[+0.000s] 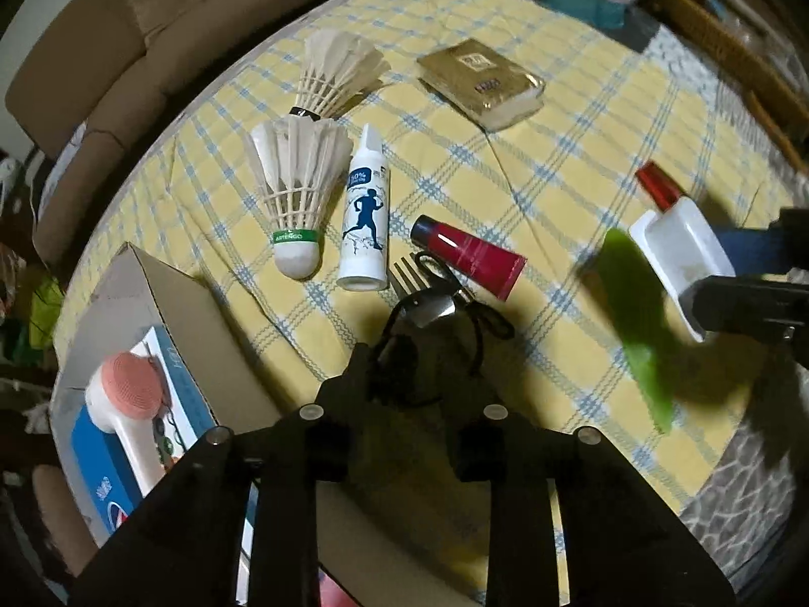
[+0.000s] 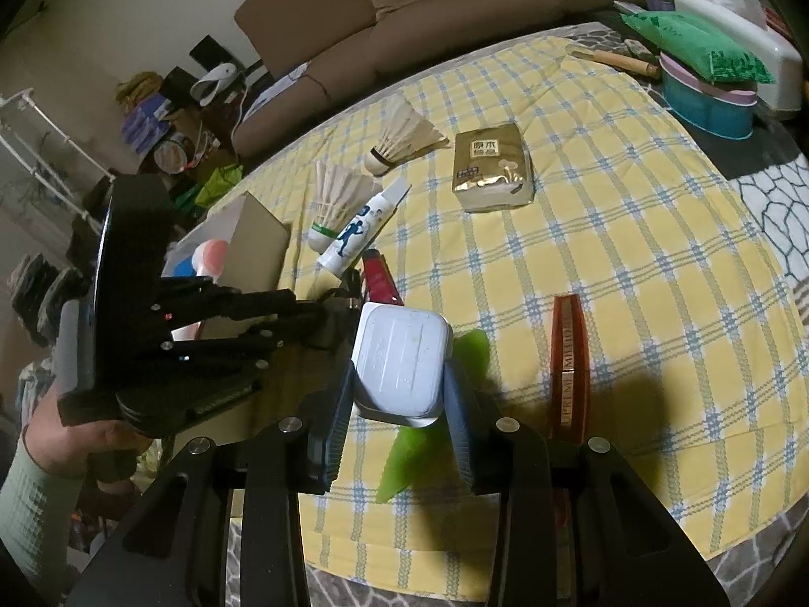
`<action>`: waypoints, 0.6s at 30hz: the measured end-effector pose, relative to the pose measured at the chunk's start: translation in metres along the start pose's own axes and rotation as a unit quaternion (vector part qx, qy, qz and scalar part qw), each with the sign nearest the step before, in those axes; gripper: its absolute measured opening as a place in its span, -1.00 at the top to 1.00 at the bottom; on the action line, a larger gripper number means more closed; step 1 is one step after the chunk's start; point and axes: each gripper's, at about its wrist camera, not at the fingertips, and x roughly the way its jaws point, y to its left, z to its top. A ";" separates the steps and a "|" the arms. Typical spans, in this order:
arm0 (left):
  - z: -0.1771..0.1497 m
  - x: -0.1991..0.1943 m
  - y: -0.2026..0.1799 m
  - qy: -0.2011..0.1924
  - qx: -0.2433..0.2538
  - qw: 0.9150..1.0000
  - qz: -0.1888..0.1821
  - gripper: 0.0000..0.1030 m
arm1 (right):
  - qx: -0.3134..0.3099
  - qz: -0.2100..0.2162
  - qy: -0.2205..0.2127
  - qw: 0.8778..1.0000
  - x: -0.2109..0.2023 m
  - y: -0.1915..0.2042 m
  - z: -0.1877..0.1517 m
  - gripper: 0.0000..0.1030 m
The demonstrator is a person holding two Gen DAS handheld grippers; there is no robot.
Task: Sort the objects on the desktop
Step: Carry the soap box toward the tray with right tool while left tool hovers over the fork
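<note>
A yellow checked tablecloth (image 1: 581, 162) fills both views. At lower left, an open cardboard box (image 1: 167, 303) already holds a pink-headed brush (image 1: 132, 394). Shuttlecocks, tubes and a gold tissue pack (image 1: 480, 83) remain unsorted. The right gripper (image 2: 399, 404) is clamped on a white plastic tray (image 2: 399, 359). The left gripper (image 1: 409, 354) straddles a steel fork (image 1: 419, 288) in a black corded pouch; its grip is unclear.
</note>
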 end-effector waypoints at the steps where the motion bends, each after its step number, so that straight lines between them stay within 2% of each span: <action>1: 0.000 0.000 0.001 -0.001 0.000 1.000 0.001 0.69 | -0.001 0.000 0.002 1.000 0.001 0.001 0.000 0.31; 2: 0.000 0.001 0.005 0.003 -0.013 1.000 -0.015 0.88 | -0.003 0.001 0.004 1.000 0.003 0.002 0.000 0.31; 8: -0.004 -0.009 0.020 -0.015 -0.069 0.996 -0.054 0.89 | -0.009 -0.003 0.014 1.000 0.010 0.007 -0.003 0.31; 11: -0.006 -0.024 0.023 -0.026 -0.078 0.994 -0.071 0.89 | -0.015 -0.008 0.017 1.000 0.010 0.011 -0.005 0.31; 18: -0.036 -0.090 0.050 -0.078 -0.127 0.978 -0.146 0.89 | -0.034 -0.004 0.008 0.999 -0.006 0.034 -0.006 0.31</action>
